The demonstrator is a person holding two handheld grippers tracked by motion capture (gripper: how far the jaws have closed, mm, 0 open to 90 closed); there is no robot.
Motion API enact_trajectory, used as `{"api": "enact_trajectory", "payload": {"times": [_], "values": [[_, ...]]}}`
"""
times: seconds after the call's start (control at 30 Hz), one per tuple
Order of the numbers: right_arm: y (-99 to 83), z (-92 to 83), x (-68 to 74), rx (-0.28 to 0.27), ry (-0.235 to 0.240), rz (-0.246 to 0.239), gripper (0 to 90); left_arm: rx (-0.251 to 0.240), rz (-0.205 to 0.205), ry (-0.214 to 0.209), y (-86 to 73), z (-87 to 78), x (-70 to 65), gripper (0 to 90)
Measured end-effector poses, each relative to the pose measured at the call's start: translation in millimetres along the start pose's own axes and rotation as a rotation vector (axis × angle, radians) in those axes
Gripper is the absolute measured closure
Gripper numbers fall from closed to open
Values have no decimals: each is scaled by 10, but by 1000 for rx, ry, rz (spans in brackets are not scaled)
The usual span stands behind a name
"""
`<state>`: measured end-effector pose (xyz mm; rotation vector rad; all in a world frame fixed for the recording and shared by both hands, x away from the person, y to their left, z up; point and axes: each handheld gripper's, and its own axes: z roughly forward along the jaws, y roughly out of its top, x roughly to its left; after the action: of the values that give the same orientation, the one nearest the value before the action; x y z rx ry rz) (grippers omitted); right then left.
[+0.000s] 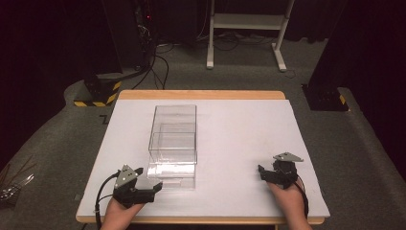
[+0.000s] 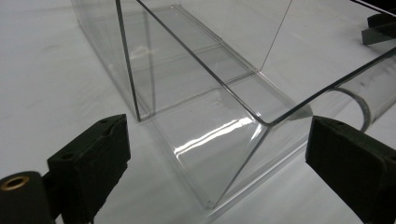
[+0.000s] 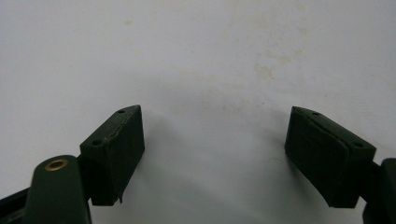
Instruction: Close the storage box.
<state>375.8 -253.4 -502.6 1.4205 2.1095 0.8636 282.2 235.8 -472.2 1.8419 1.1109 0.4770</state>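
Observation:
A clear plastic box (image 1: 173,129) stands lengthwise in the middle of the white table (image 1: 244,134). A clear inner tray (image 1: 171,176) sticks out of its near end toward me. My left gripper (image 1: 148,179) is open at the tray's near left corner. In the left gripper view the tray's rounded front (image 2: 219,140) lies between that gripper's (image 2: 217,128) wide-apart jaws, and I cannot tell whether they touch it. My right gripper (image 1: 264,173) rests open near the table's front right, apart from the box. Its (image 3: 215,121) jaws stand over bare table surface.
The table's wooden edge (image 1: 201,94) shows at the back. On the floor beyond are a white stand (image 1: 244,28), cables (image 1: 160,62), a yellow-and-black striped base (image 1: 95,96) at the left and a dark base (image 1: 325,98) at the right.

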Motion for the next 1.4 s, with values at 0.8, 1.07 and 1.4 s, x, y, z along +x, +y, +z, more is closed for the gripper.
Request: {"api": "enact_trajectory", "payload": {"times": [0.8,1.07,1.4], "values": [[-1,0,0,-1,0,1,196,14,-30,26,96,165,133,39],[-2,1,1,-3,0,2,196,14,-40,31,136,225,193,39],[-2,1,0,-3,0,1,197,18,-43,40,181,297,242,39]]}}
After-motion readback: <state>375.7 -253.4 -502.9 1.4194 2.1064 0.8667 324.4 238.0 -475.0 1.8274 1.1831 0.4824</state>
